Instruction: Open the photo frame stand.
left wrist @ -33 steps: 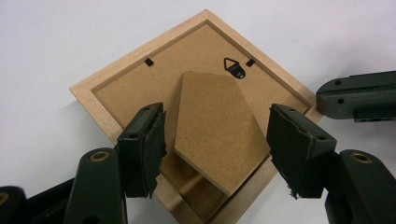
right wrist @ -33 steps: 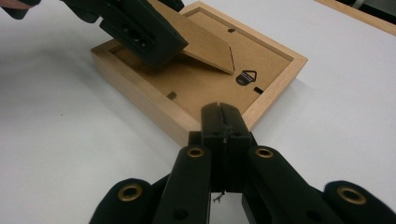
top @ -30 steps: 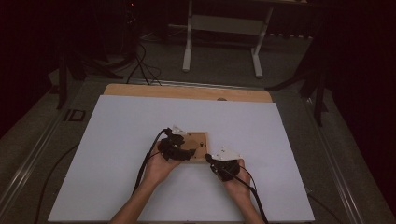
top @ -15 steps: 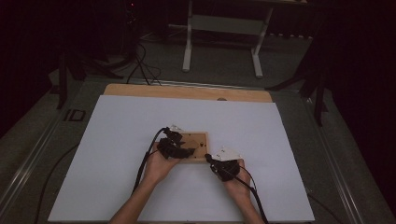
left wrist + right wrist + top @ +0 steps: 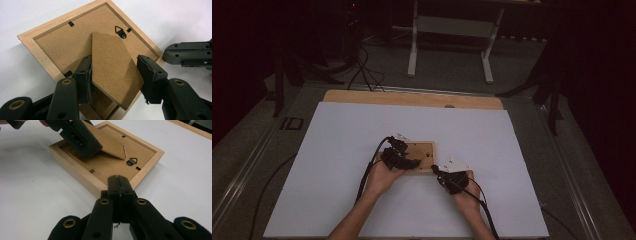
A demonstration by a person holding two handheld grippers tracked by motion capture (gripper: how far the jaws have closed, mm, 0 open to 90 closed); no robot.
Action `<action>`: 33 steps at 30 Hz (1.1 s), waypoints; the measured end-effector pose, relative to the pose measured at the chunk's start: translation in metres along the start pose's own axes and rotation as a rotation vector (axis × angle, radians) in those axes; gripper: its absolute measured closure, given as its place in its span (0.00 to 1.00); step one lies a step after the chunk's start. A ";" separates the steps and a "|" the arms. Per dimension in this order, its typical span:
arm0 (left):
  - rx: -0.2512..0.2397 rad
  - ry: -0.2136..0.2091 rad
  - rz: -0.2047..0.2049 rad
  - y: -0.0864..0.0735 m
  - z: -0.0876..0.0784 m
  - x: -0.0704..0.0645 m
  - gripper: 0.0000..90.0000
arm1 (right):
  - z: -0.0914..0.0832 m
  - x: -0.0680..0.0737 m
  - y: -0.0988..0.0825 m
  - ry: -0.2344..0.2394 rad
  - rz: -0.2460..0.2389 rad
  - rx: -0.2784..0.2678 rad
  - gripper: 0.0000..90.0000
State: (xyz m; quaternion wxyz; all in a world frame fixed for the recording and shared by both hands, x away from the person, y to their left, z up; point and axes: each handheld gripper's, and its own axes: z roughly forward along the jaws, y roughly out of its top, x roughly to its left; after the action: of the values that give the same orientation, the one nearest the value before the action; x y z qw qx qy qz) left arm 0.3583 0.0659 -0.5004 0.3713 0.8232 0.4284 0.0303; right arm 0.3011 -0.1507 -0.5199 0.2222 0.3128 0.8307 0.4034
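Hardboard easel stand (image 5: 113, 72), raised off its backing, sits between the left gripper (image 5: 115, 77)'s half-open jaws, which have just been closing — one pad touching, no firm pinch yet. Right gripper (image 5: 119, 188), clamped empty, rests at the face-down pale wooden picture frame (image 5: 75, 173)'s near corner — stand not yet fully propped.
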 end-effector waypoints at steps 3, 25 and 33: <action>0.005 0.012 0.016 0.000 0.000 -0.001 0.56 | 0.000 0.000 0.000 0.001 -0.009 0.000 1.00; -0.030 0.095 0.132 -0.004 -0.002 -0.012 0.56 | -0.012 -0.016 0.007 0.005 0.031 -0.009 0.88; -0.037 0.125 0.184 -0.007 -0.003 -0.017 0.56 | -0.011 -0.019 0.009 0.002 0.042 0.000 0.83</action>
State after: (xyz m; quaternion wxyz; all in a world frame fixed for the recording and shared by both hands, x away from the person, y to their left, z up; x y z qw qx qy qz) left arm 0.3411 0.0577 -0.4980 0.3546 0.8485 0.3728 0.1235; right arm 0.3106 -0.1654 -0.5044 0.2132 0.3296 0.8242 0.4082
